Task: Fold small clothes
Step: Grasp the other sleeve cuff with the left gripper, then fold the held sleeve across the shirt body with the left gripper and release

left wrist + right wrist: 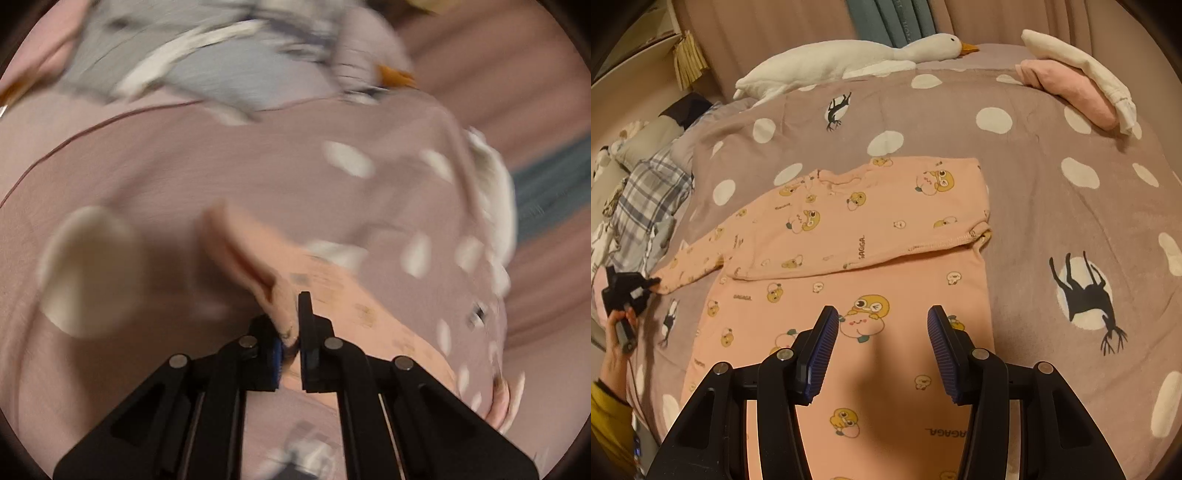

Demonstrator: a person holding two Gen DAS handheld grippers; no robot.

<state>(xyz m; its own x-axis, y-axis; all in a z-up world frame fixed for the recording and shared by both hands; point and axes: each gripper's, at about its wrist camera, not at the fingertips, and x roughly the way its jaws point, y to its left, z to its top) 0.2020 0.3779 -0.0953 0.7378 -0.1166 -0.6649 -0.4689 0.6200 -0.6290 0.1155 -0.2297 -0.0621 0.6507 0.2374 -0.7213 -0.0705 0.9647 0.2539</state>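
Note:
A small pink shirt [871, 229] with yellow cartoon prints lies flat on the mauve dotted bedspread [1052, 206]. One sleeve is folded across its chest. The other sleeve [690, 264] stretches out to the left. My left gripper [291, 321] is shut on that sleeve's cuff [258, 258]; the left wrist view is blurred by motion. It also shows in the right wrist view [646, 286], at the sleeve's end. My right gripper [882, 332] is open and empty, hovering over the shirt's lower body.
A white goose plush [849, 61] lies along the far edge of the bed. Folded pink and white clothes [1075, 85] are stacked at the far right. A plaid garment [646, 195] lies at the left edge.

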